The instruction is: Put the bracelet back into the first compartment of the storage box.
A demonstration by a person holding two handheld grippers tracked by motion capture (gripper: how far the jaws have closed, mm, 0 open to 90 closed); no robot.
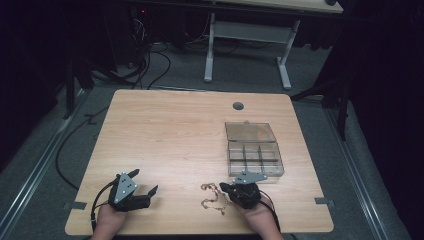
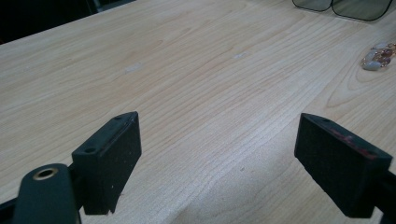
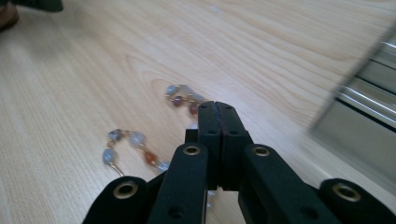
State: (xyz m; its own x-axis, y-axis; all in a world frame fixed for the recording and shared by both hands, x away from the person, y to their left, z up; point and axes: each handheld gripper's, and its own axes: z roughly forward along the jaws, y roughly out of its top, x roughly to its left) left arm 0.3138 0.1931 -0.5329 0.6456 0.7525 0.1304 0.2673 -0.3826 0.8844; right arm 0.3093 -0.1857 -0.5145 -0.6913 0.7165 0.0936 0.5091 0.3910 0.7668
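A string of pale and amber beads point(image 1: 212, 197) lies loose on the wooden table point(image 1: 170, 135) near its front edge. My right gripper point(image 1: 222, 186) hovers low over it with its jaws pressed together. In the right gripper view the bead string point(image 3: 130, 140) curves from the left and passes under the shut right gripper point(image 3: 218, 109); I cannot tell whether the tips touch it. My left gripper point(image 1: 145, 181) rests at the front left, open, with bare wood between the jaws of the left gripper point(image 2: 217, 154). The beads point(image 2: 378, 57) sit far off at its right.
A clear compartment box point(image 1: 255, 160) stands just beyond my right hand, its lid point(image 1: 250, 131) folded back flat behind it. The box wall point(image 3: 369, 93) is close on the right of the right jaws. A round cable hole point(image 1: 238, 106) is near the table's far edge.
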